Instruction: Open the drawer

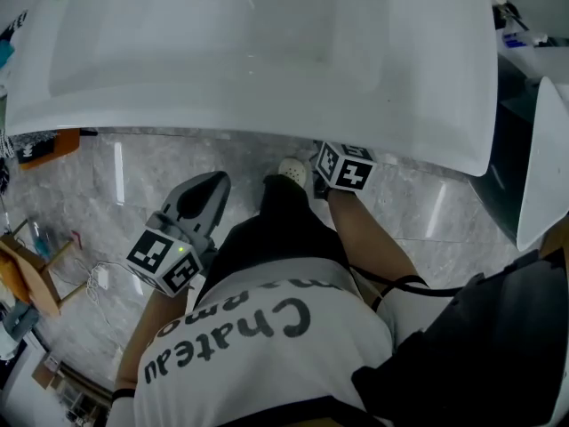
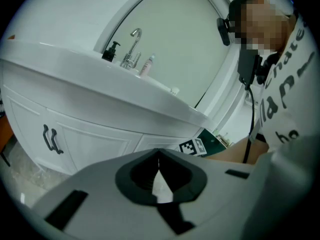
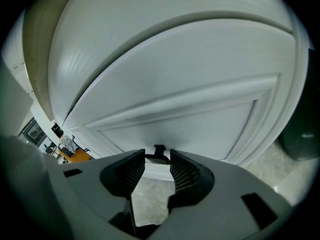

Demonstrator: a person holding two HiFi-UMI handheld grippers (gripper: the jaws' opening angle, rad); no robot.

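The white shirt (image 1: pixel 267 345) is showing the word "Chateau" in big black letters, and it is sitting upside down in the head view. A second black word above it is bending into the folds and is too crumpled to read. In the left gripper view the shirt (image 2: pixel 292 84) is showing "chate". One cube (image 1: pixel 164 261) and the other cube (image 1: pixel 347 167) are showing black-and-white square marks.

Dark handle (image 3: pixel 159 151) on white drawer front (image 3: pixel 190 104), between right gripper's (image 3: pixel 157 157) parted fingers (image 3: pixel 185 171).
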